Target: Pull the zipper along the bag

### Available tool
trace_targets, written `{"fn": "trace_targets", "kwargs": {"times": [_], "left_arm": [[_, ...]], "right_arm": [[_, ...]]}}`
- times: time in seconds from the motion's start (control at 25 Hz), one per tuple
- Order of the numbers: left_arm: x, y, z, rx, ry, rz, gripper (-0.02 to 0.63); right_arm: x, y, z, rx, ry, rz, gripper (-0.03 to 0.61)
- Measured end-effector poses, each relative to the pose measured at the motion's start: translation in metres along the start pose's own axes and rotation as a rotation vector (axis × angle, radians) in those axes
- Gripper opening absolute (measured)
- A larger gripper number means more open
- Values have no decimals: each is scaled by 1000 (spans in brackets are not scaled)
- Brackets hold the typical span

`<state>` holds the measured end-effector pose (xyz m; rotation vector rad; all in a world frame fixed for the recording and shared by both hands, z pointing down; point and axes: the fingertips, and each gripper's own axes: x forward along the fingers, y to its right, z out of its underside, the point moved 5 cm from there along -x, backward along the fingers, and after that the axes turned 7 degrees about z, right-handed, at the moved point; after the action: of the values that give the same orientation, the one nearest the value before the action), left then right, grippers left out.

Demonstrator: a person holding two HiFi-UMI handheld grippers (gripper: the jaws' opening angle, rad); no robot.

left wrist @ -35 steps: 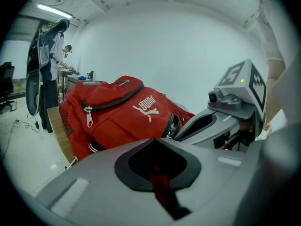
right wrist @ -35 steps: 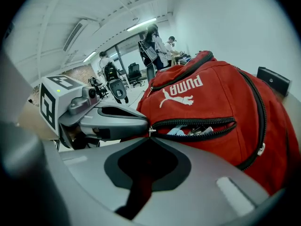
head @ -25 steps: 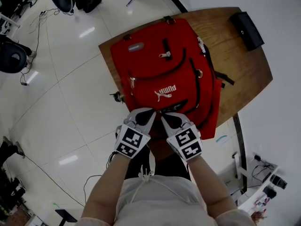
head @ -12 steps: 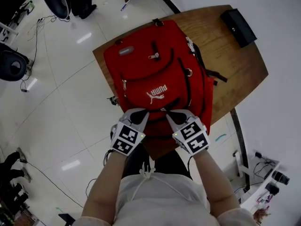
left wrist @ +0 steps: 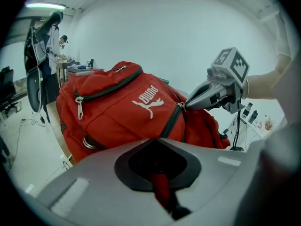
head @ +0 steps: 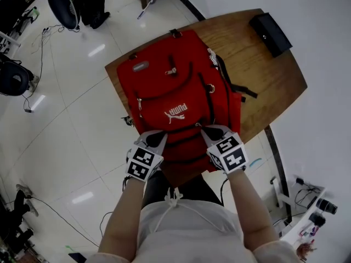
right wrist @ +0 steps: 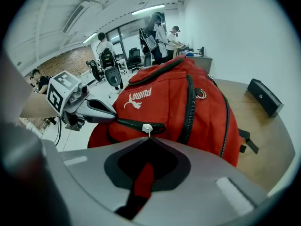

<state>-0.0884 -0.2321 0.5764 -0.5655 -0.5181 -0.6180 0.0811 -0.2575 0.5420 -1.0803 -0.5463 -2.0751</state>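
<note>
The left gripper (left wrist: 154,147) has its jaws closed on a fold of red fabric at the near edge of the backpack (head: 175,92), just beside the end of the lower pocket's zipper (right wrist: 136,125). It appears to act as an anchor, keeping the cloth taut so the track does not bunch up when the slider is drawn. The right gripper (right wrist: 148,140) is also closed, its tips pinched on the white zipper pull (right wrist: 147,127), which sits right at the nose of its jaws. The track runs away from it to its left, toward the other gripper. The two grippers stand apart with the pocket stretched between them, so the pull seems to be partway along. The backpack lies front-up on the wooden table (head: 263,75), directly ahead of both grippers, and its weight helps resist the tug.
</note>
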Motion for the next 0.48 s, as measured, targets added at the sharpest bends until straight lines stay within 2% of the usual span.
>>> {"fn": "trace_targets", "kwargs": {"times": [0.16,0.32,0.48], "left_arm": [[1,0,2,-24,-9,6,6],[5,5,7,-9,-67,34,6],[6,9,10,-3,-60,5,6]], "right_arm": [[2,14,1,-17,-12,23,7],[4,27,2,-16,-17,50,8],[7,25,0,-30,-15,42,8]]}}
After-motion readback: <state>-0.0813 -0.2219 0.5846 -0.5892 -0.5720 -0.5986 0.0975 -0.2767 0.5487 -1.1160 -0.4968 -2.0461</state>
